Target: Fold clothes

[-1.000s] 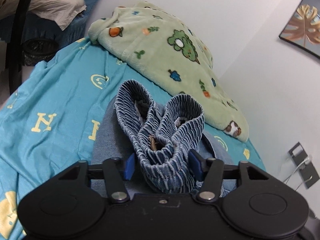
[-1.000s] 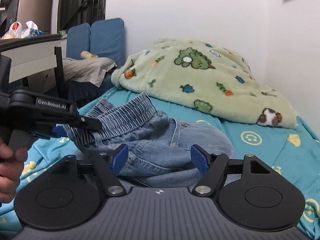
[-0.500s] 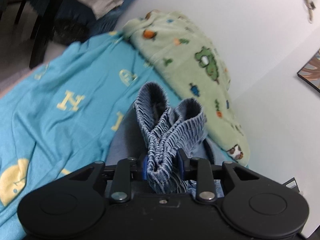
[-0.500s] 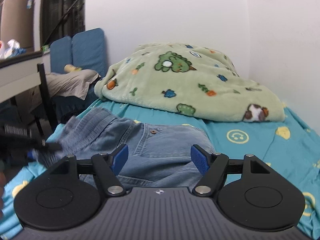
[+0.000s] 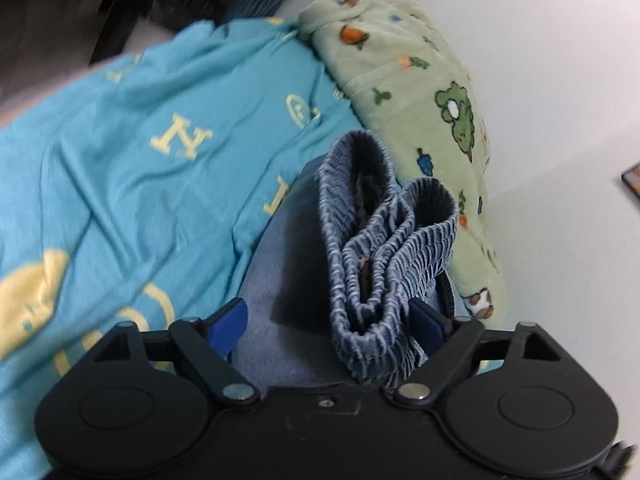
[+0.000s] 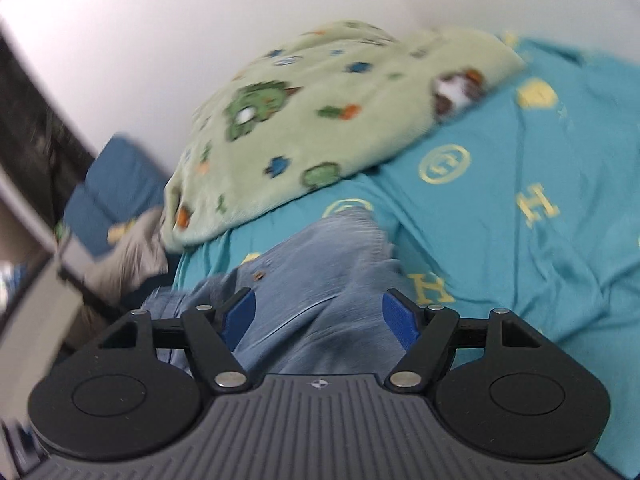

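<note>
The pair of blue denim jeans with a ribbed elastic waistband is lying on the turquoise bedsheet with yellow letters, bunched waistband raised between the left gripper fingers, which are spread wide, only the right pad touching, nothing clamped. The right gripper is held open over the denim, probably positioned to pinch it. A green cartoon-print fleece blanket is heaped beyond.

I note left gripper reopened since half a second ago, elastic waistband released against its right pad, right wrist view now tilted, blurred, jeans between its open fingers
</note>
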